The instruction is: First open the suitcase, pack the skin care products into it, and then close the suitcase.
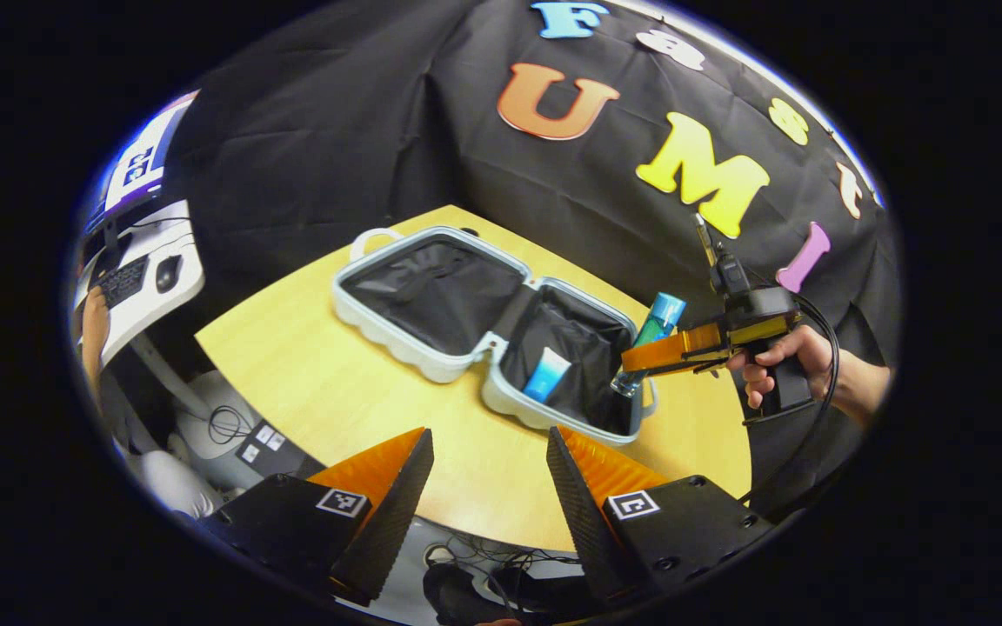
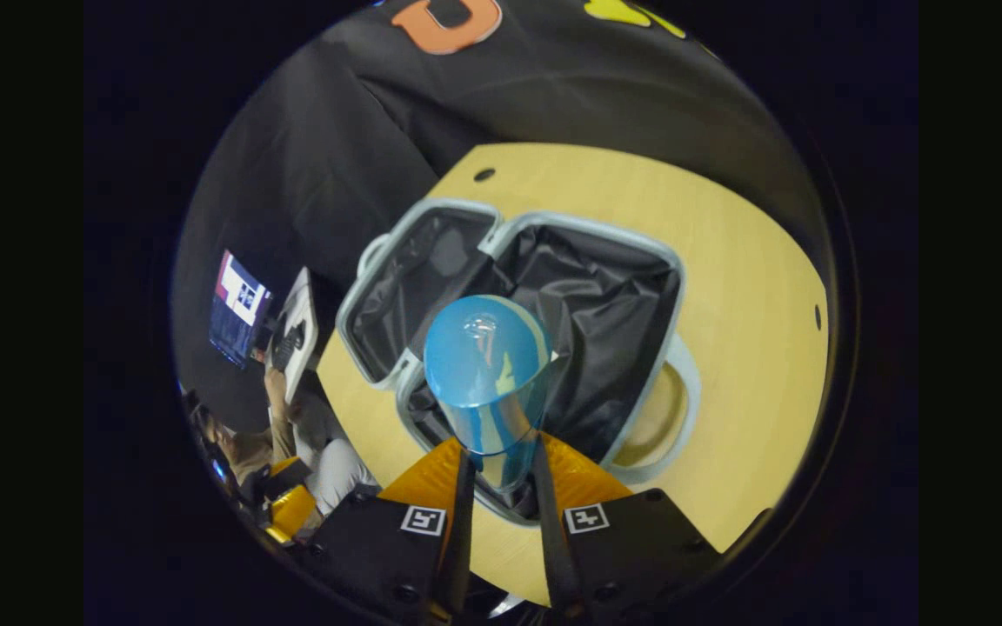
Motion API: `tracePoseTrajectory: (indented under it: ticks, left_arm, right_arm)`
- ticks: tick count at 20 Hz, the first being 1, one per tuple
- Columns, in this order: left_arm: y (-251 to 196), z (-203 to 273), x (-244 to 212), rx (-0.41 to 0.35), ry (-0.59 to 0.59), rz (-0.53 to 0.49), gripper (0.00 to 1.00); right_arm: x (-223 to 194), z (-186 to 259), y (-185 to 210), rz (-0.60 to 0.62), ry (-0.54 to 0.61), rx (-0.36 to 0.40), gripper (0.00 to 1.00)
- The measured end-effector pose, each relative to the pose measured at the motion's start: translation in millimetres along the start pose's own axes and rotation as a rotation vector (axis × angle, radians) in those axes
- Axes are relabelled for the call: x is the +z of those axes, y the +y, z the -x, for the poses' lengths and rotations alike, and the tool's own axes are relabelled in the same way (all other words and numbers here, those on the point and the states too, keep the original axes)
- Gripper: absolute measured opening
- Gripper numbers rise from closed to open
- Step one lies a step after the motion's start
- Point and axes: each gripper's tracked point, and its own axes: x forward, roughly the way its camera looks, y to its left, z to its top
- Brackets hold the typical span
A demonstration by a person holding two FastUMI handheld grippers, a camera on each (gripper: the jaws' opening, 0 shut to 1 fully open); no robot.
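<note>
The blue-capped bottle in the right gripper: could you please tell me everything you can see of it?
The bottle looks like clear bluish plastic with a rounded blue cap. The right gripper is shut on its lower body, both fingers pressing its sides. In the left gripper view it tilts, cap uppermost, its base down at the edge of the open suitcase, over the black-lined half where a small blue tube lies.

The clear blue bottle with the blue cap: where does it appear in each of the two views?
Left gripper view: right of centre, clear blue bottle clamped in the right gripper over the suitcase's right half.
Right gripper view: centre, bottle between this gripper's fingers, cap toward the camera.
Shared landmark: open pale grey suitcase.
</note>
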Motion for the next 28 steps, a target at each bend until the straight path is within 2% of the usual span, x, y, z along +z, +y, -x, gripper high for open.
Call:
tracePoseTrajectory:
  ticks: [2,4,6,7,9,11,12,17,18,20,22,23,24,25,27,28]
  left_arm:
    - [23,7,-2,0.045,0.003,-0.004,0.85]
    - [36,13,-2,0.057,0.004,0.004,0.85]
    - [39,15,-3,0.045,0.004,0.013,0.85]
    - [40,15,-3,0.042,0.008,0.012,0.85]
    - [39,14,2,0.035,0.007,0.003,0.85]
    - [38,14,8,0.02,-0.001,-0.003,0.85]
    - [36,13,12,0.014,-0.005,-0.011,0.85]
    - [34,15,21,0.004,-0.024,-0.063,0.85]
    - [33,14,21,-0.002,-0.023,-0.063,0.85]
    - [30,10,21,-0.016,-0.015,-0.055,0.87]
    - [27,4,25,-0.031,-0.016,-0.056,0.89]
    - [26,0,28,-0.036,-0.019,-0.06,0.89]
    - [25,-3,31,-0.044,-0.017,-0.066,0.89]
    - [24,-6,35,-0.052,-0.019,-0.073,0.89]
    - [25,-18,47,-0.064,-0.022,-0.09,0.89]
    - [30,-25,55,-0.065,-0.021,-0.096,0.89]
  right_arm:
    - [-2,-23,-13,-0.024,0.044,-0.051,0.33]
    - [-3,-35,-23,-0.092,0.08,-0.081,0.34]
    - [-6,-46,-29,-0.172,0.116,-0.103,0.31]
    - [-6,-51,-33,-0.205,0.132,-0.122,0.34]
    - [-9,-62,-44,-0.258,0.169,-0.172,0.33]
    - [-6,-73,-44,-0.31,0.184,-0.185,0.31]
    - [-3,-76,-48,-0.337,0.188,-0.204,0.33]
    - [-5,-86,-54,-0.348,0.2,-0.274,0.33]
    - [-5,-86,-54,-0.347,0.197,-0.281,0.36]
    - [-3,-78,-48,-0.344,0.176,-0.269,0.39]
    - [-2,-64,-41,-0.333,0.139,-0.254,0.47]
    - [-5,-56,-40,-0.32,0.126,-0.26,0.57]
    - [-8,-46,-37,-0.311,0.111,-0.256,0.59]
    - [-12,-36,-34,-0.307,0.093,-0.245,0.59]
    - [-21,-10,-28,-0.303,0.047,-0.211,0.67]
    - [-27,4,-24,-0.285,0.021,-0.181,0.68]
